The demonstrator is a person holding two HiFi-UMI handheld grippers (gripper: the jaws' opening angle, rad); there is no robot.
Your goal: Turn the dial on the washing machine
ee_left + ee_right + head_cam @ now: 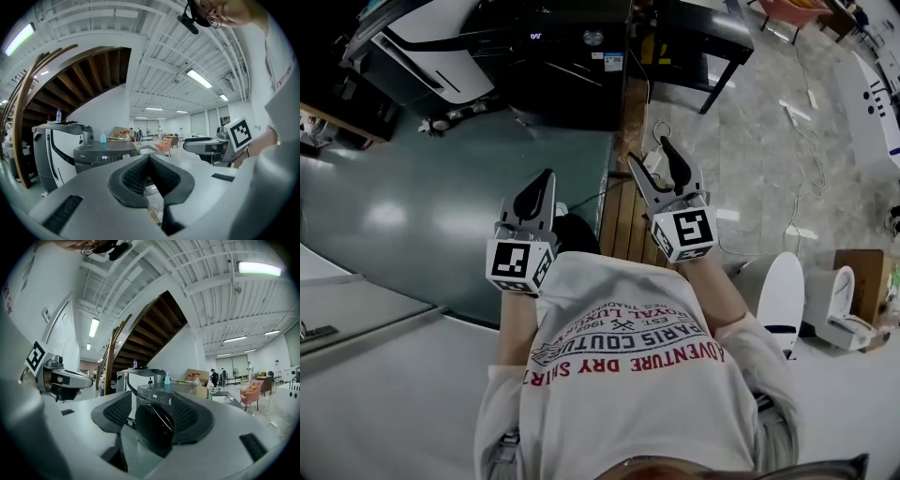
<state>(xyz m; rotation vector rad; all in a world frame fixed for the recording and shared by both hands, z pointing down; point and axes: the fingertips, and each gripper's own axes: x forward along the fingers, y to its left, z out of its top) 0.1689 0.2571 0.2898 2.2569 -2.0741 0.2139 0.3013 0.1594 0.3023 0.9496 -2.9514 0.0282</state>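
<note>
The black washing machine (567, 66) stands far ahead at the top of the head view, with a lit display and a round silver dial (593, 37) on its top panel. Both grippers hover close to the person's chest, well short of the machine. My left gripper (546, 180) is shut with nothing in it; its pads (136, 176) meet in its own view, and the machine (101, 159) shows beyond them. My right gripper (649, 152) is open and empty. Between its spread jaws (151, 399) the washing machine (154, 425) is seen at a distance.
A white and black appliance (422, 47) stands left of the washer. A black table (698, 37) is to the right, above a wooden floor strip (623, 220). White toilets (839, 305) and loose cables (806, 169) lie on the right. A wooden staircase (150, 329) rises behind.
</note>
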